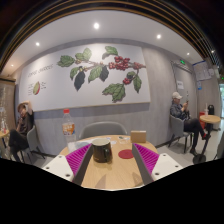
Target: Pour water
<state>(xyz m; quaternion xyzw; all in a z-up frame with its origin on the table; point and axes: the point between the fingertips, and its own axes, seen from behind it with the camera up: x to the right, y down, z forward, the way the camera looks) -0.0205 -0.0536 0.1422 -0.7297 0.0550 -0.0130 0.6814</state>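
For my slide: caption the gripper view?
Open gripper facing a dark cup on a café table, mural beyond.

light wooden table (pixel 112 172). dark cup (pixel 101 152). red round coaster (pixel 125 154). gripper (pixel 112 160) fingers black, pads (pixel 78 158) magenta with striped ridges. white wall mural (pixel 95 70): green leaves, red berries. grey chair (pixel 103 129).

Gripper (pixel 112 160) open, dark cup (pixel 101 152) between its fingers, on wooden table (pixel 118 174), red coaster (pixel 125 154) beside
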